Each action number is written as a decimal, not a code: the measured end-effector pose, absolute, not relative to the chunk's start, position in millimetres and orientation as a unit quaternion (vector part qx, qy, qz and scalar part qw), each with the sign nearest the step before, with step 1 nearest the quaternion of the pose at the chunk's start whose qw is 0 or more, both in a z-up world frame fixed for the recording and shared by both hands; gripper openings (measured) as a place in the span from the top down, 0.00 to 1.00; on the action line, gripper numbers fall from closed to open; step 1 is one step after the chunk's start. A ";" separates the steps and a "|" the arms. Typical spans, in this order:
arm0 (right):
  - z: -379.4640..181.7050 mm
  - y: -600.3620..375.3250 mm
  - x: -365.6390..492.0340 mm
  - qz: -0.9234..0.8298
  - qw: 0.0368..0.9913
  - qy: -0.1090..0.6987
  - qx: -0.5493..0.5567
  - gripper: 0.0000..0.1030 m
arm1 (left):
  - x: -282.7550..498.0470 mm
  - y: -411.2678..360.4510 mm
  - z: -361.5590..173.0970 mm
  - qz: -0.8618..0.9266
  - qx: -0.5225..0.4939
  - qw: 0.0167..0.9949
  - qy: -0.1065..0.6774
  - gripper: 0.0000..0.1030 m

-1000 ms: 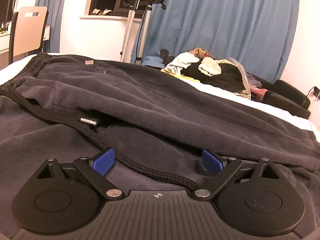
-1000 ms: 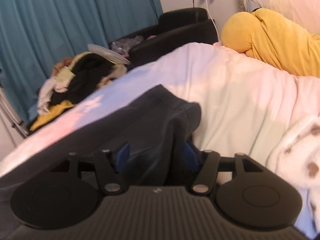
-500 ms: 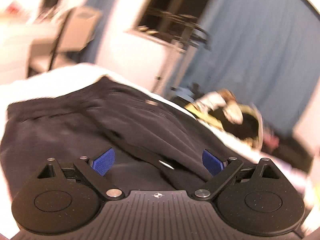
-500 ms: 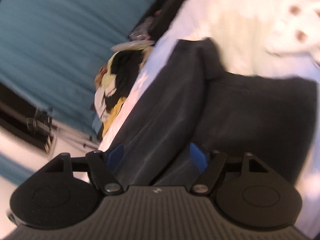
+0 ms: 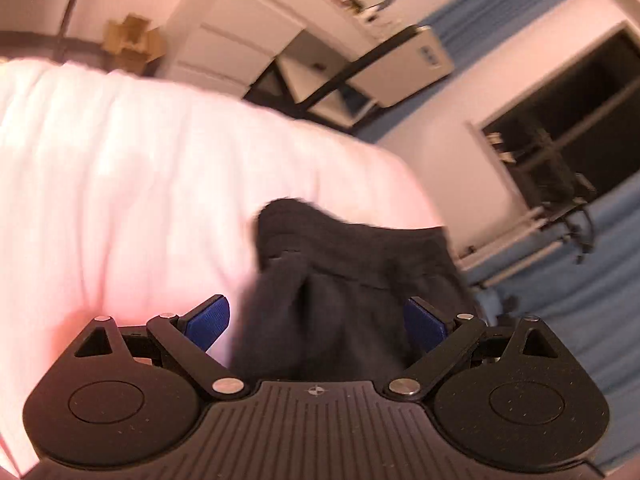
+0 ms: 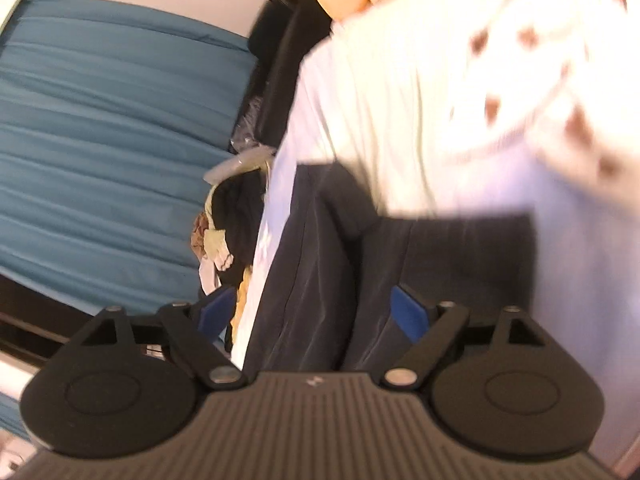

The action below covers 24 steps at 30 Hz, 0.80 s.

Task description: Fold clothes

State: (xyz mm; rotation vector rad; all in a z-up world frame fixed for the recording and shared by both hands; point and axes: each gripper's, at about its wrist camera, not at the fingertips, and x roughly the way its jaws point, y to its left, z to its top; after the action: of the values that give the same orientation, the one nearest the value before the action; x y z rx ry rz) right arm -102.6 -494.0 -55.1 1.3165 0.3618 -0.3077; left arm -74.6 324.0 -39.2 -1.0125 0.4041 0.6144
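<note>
Now both hand-held grippers spread wide over dark trousers [image 5: 340,280].

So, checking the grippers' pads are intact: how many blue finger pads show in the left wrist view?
2. One blue pad sits over the white bedding; the other blue pad is beside the dark garment. None seems hidden.

A bed with white bedding [image 5: 120,168] is seen under warm, pinkish light. Blue curtains [image 6: 112,128] are hung along the wall, a dark window [image 5: 568,120] is set beside a white desk [image 5: 256,36], all pretty blurred.
</note>
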 end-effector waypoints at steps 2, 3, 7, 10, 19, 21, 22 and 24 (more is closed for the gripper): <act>-64.8 -500.9 -106.5 -0.136 0.766 0.186 0.600 0.17 | -67.9 327.8 -45.2 0.267 -0.491 0.805 0.200 0.08; -69.6 -504.3 -108.5 -0.134 0.766 0.196 0.598 0.17 | -62.9 327.3 -48.4 0.245 -0.502 0.803 0.208 0.09; -88.9 -518.1 -116.2 -0.123 0.766 0.234 0.586 0.17 | -42.6 321.8 -60.5 0.166 -0.536 0.791 0.243 0.09; -103.3 -528.3 -122.0 -0.114 0.766 0.263 0.576 0.17 | -37.8 321.0 -62.6 0.168 -0.525 0.794 0.257 0.11; -114.7 -536.5 -94.6 -0.097 0.812 0.263 0.511 0.79 | -36.2 336.9 -84.9 0.202 -0.548 0.771 0.254 0.69; -109.9 -535.8 -92.0 -0.105 0.824 0.259 0.492 0.90 | -44.0 336.3 -81.8 0.205 -0.552 0.773 0.237 0.81; -106.4 -535.8 -92.8 -0.108 0.831 0.253 0.483 0.90 | -48.6 334.6 -79.3 0.200 -0.555 0.776 0.224 0.85; -98.0 -538.3 -95.0 -0.112 0.843 0.238 0.470 0.91 | -56.0 328.5 -69.7 0.188 -0.549 0.789 0.201 0.87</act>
State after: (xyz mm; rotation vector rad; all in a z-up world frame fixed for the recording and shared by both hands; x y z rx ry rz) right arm -95.0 -538.3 -98.0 0.9920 0.5017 -0.2358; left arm -56.0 328.5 -69.7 -1.1819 0.4339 0.4057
